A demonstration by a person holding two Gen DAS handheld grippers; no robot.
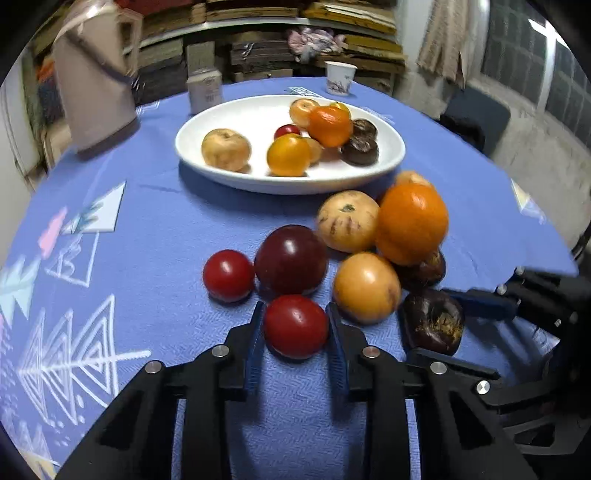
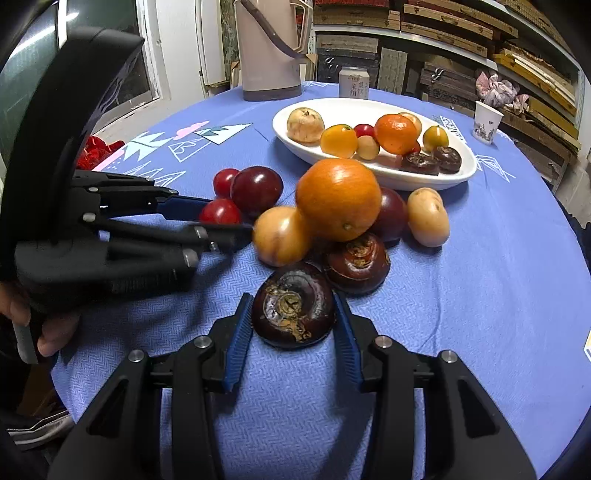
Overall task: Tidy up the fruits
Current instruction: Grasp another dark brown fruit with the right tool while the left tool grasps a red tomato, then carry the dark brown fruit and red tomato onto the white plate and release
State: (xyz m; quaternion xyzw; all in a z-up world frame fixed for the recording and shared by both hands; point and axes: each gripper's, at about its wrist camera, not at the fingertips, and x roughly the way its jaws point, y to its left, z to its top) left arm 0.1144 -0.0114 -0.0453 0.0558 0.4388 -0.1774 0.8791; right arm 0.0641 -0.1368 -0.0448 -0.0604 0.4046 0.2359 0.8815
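My left gripper (image 1: 295, 325) clamps a glossy round tomato (image 1: 295, 326), low centre on the woven blue cloth (image 1: 166, 295). My right gripper (image 2: 293, 317) pinches a flattish, ringed, dark water chestnut (image 2: 293, 310), crown facing up.

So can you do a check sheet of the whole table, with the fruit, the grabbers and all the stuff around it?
Surface: round table with a blue patterned cloth.
Job's things: white plate holding several fruits; a loose pile on the cloth with a big orange, a plum, small tomatoes and dark chestnuts.
Clutter: thermos, can, paper cup.
Grippers: left hand-held gripper shut on a red tomato; right hand-held gripper shut on a dark chestnut.
Cables: nothing seen.
Surroundings: shelves of stacked boards, a window, a person's hand on the left gripper.
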